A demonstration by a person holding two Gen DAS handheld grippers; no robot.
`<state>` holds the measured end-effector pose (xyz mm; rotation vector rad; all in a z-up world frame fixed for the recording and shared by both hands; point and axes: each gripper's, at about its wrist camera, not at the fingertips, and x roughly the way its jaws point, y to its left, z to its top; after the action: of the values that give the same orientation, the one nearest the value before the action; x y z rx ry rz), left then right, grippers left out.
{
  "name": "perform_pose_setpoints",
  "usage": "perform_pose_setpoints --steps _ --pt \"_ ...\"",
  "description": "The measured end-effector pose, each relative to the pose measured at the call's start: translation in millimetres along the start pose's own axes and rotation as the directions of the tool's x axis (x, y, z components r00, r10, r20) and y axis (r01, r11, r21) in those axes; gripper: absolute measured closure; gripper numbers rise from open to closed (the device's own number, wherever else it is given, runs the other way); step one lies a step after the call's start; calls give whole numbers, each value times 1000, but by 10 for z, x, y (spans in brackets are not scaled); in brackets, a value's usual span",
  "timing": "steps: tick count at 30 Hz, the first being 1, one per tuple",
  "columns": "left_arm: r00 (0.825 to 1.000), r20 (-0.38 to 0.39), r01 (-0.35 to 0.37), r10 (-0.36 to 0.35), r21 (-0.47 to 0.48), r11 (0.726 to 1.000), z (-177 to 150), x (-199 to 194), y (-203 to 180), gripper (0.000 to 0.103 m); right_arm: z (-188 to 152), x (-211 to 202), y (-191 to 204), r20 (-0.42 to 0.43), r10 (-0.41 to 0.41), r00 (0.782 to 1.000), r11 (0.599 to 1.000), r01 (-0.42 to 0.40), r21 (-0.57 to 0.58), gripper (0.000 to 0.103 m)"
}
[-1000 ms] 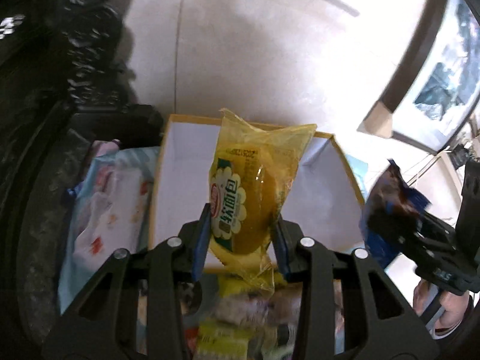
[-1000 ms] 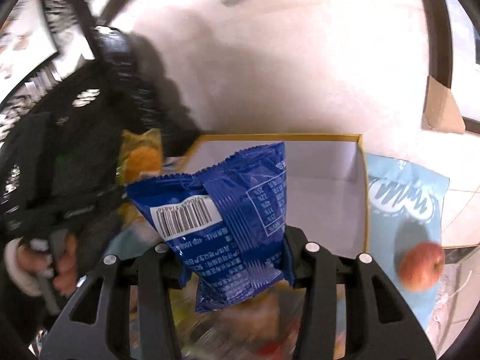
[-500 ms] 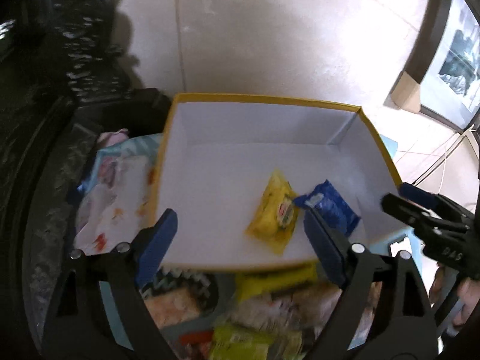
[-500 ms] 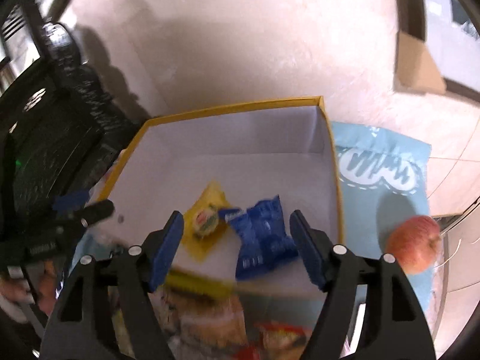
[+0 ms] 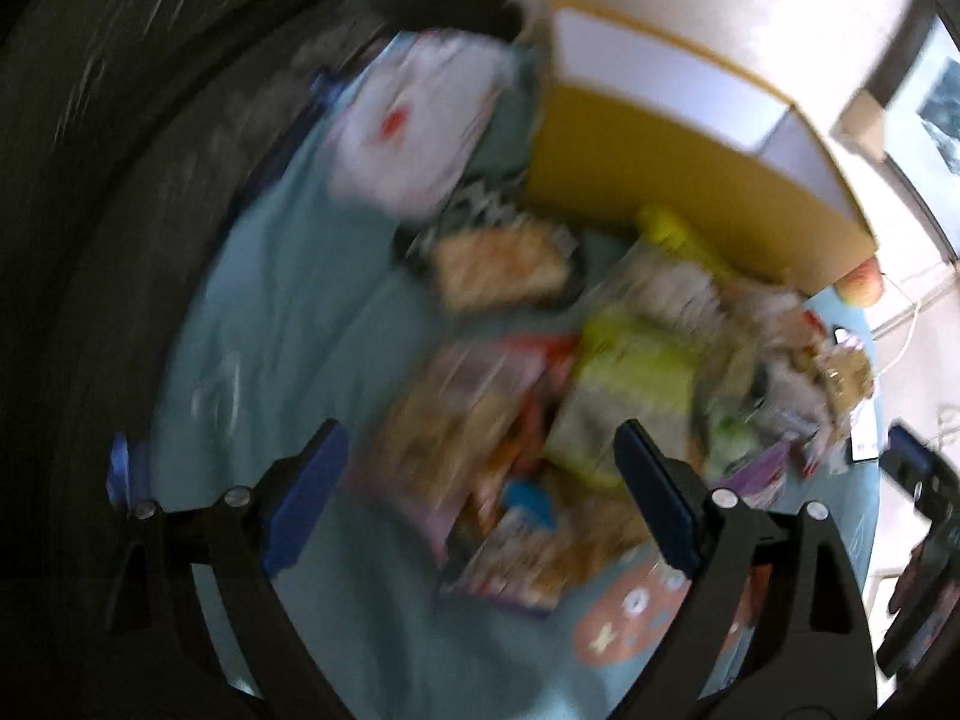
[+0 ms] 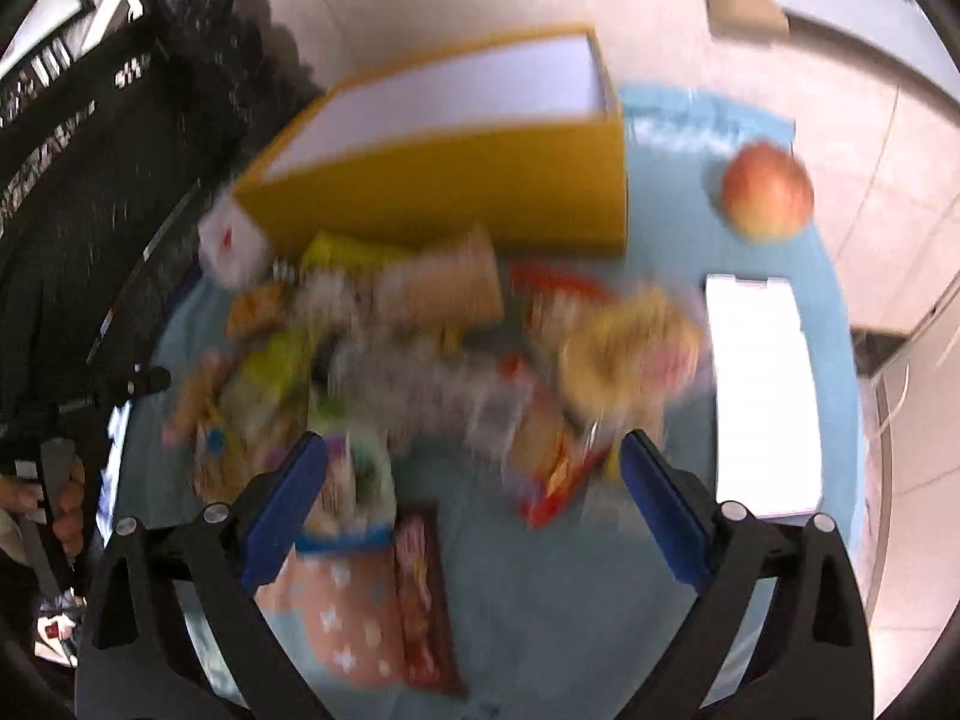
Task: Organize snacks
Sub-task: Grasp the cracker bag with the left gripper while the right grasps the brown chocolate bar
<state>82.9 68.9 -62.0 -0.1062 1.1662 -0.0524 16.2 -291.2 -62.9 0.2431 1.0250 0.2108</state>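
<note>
A yellow box (image 5: 690,180) with a white inside stands at the far side of the table; it also shows in the right wrist view (image 6: 456,180). A blurred pile of snack packets (image 5: 540,396) lies in front of it, and shows in the right wrist view too (image 6: 420,360). My left gripper (image 5: 480,498) is open and empty above the near side of the pile. My right gripper (image 6: 474,504) is open and empty above the pile. The box floor is hidden from both views.
A red apple (image 6: 768,192) and a white flat slab (image 6: 762,390) lie at the right on the light blue cloth (image 6: 540,600). A white patterned packet (image 5: 414,126) lies left of the box. A dark chair (image 6: 90,180) stands at the left.
Both grippers pulled back and down from over the box after dropping the yellow and blue packets inside. They now hang open over the snack pile. Both views are motion-blurred.
</note>
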Motion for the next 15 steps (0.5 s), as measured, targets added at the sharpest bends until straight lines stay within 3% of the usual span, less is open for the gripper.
perform_pose_setpoints --steps 5,7,8,11,13,14,15 --pt "1000 -20 -11 10 -32 999 -61 179 104 12 -283 -7 212 -42 18 999 999 -19 -26 5" --pt "999 -35 -26 25 -3 1000 -32 303 68 23 -340 -44 269 -40 22 999 999 -23 -37 5" --pt "998 -53 -19 19 4 1000 -23 376 64 38 -359 -62 294 -38 21 999 999 -23 -44 5" --pt "996 -83 -30 29 -10 1000 33 567 95 45 -435 -94 347 -38 -7 999 997 4 -83 5" --pt "995 -67 -71 74 38 997 62 622 46 51 -503 -53 353 -62 -23 998 994 17 -105 5" --pt "992 -62 -101 106 71 992 70 645 13 60 -555 -2 364 -79 -34 996 992 24 -124 5" --pt "989 -54 -130 137 104 986 74 660 -20 61 -606 72 387 -102 -49 994 988 34 -149 5"
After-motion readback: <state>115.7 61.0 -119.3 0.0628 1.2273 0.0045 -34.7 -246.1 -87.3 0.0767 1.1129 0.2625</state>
